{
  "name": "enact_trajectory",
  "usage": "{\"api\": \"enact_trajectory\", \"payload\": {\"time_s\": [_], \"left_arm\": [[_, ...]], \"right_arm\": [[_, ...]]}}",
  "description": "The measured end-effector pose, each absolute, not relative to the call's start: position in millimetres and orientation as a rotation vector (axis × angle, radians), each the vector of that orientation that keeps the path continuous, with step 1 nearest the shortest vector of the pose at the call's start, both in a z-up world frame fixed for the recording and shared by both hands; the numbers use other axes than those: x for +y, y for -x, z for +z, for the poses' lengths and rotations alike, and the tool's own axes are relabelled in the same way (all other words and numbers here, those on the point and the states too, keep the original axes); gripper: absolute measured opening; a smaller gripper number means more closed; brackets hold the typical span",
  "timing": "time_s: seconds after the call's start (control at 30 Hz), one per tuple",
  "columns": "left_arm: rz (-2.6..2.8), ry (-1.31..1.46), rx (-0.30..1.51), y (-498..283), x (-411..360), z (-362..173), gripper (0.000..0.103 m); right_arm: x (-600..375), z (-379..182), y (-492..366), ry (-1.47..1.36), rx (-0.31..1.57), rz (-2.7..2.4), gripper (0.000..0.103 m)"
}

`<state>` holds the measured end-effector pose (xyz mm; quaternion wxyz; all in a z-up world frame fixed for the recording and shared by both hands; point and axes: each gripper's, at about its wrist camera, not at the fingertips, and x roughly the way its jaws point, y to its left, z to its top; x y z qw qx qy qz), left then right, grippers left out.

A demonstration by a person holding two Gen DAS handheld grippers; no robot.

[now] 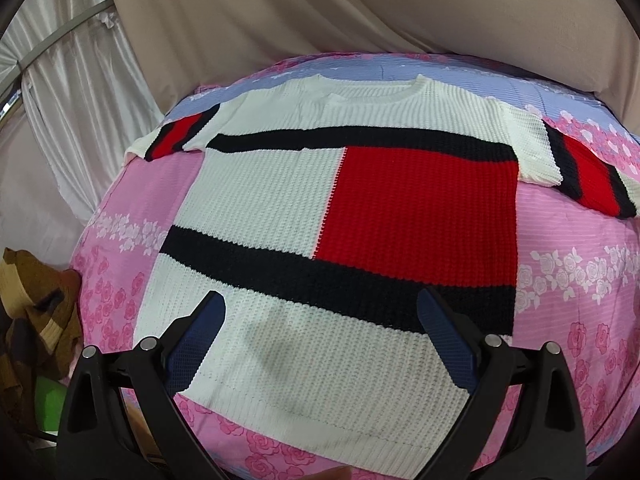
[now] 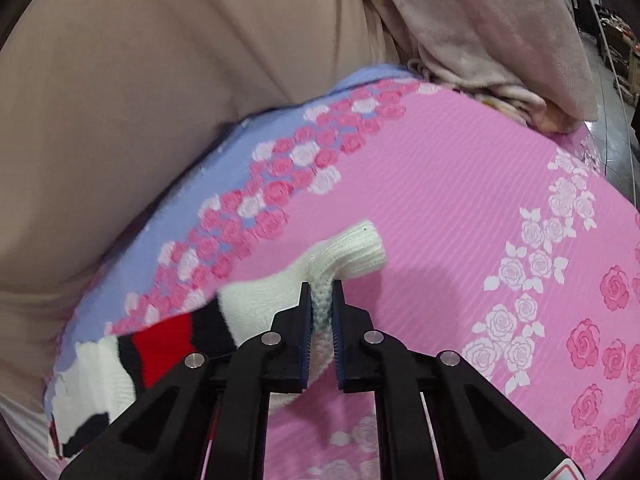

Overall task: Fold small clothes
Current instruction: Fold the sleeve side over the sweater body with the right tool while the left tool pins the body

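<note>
A small knitted sweater (image 1: 304, 216) in white, red and black lies flat, front up, on a pink floral bedspread (image 1: 568, 280), neck at the far side. My left gripper (image 1: 320, 304) is open above the sweater's lower white part, near the hem, holding nothing. In the right wrist view my right gripper (image 2: 321, 286) is shut on the white cuff end of the sweater's right sleeve (image 2: 344, 256), pinching a fold of knit between its pads. The sleeve's red and black stripes (image 2: 168, 344) trail to the left.
Beige drapes (image 1: 280, 4) hang behind the bed. A crumpled pale blanket (image 2: 500, 52) lies at the bed's far right corner. A brown patterned cloth (image 1: 36, 312) sits off the bed's left edge, with a green object below it.
</note>
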<state>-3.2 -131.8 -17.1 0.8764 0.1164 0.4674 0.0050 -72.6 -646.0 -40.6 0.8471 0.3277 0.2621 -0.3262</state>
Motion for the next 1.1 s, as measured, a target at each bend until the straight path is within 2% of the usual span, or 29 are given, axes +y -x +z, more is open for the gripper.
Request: {"api": "enact_trajectory", "payload": {"time_s": [0.23, 0.4, 0.5, 0.57, 0.7, 0.77, 0.9, 1.1], "left_arm": [[-0.009, -0.195, 0.958, -10, -105, -15, 0.094], [0.008, -0.14, 0.95, -25, -67, -11, 0.094], [0.038, -0.115, 0.944, -32, -38, -8, 0.094], [0.076, -0.097, 0.944, -41, -9, -7, 0.094], [0.133, -0.087, 0.935, -61, 38, -5, 0.094], [0.139, -0.079, 0.93, -79, 59, -5, 0.094], [0.083, -0.082, 0.913, -126, 60, -6, 0.094], [-0.093, -0.031, 0.983, -193, -18, -31, 0.095]], "right_arm": [[-535, 79, 12, -0.502, 0.401, -0.41, 0.007], [-389, 111, -70, -0.342, 0.433, -0.128, 0.006], [-300, 88, -118, -0.251, 0.519, 0.007, 0.007], [-244, 49, -144, -0.19, 0.601, 0.07, 0.013], [-190, -2, -127, -0.178, 0.682, 0.089, 0.014], [-190, -21, -94, -0.194, 0.708, 0.044, 0.023], [-211, -44, -42, -0.161, 0.808, -0.092, 0.03], [-292, -57, -10, -0.229, 0.843, -0.343, 0.038]]}}
